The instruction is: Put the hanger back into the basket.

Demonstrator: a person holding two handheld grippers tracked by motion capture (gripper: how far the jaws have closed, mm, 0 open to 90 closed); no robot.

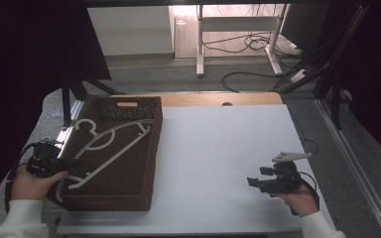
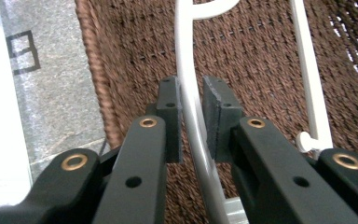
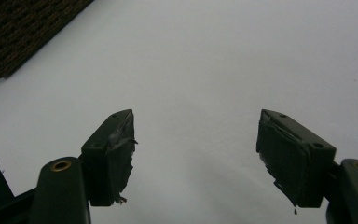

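From the high view we see a white table (image 1: pixel 218 163) with a brown woven basket (image 1: pixel 129 193) standing on its left part, and white plastic hangers (image 1: pixel 110 144) lying across the basket's top. Our left gripper (image 1: pixel 65 167), held in the left hand (image 1: pixel 32 184) at the basket's left edge, points rightward onto the near end of the hangers. In the left gripper view its two black jaws stand narrow, pressed on either side of a curved white hanger bar (image 2: pixel 192 107) that runs up between the pads (image 2: pixel 219 112); we read this as a closed grip on the hanger (image 2: pixel 192 107), with the woven basket wall (image 2: pixel 135 42) directly behind it and a second white bar (image 2: pixel 307 79) lying to the right, apart from the jaws. To the left of the basket rim in that view we see grey speckled floor (image 2: pixel 56 102). Our right gripper (image 1: pixel 254 182), held in the right hand (image 1: pixel 297 198), sits over the bare right part of the table, well apart from the basket, and carries a grey three-cornered plate on top. In the right gripper view its jaws stand wide apart with nothing between the worn pads (image 3: pixel 119 158), above plain white table surface (image 3: pixel 205 70); a corner of the basket (image 3: pixel 18 28) shows at the upper left.
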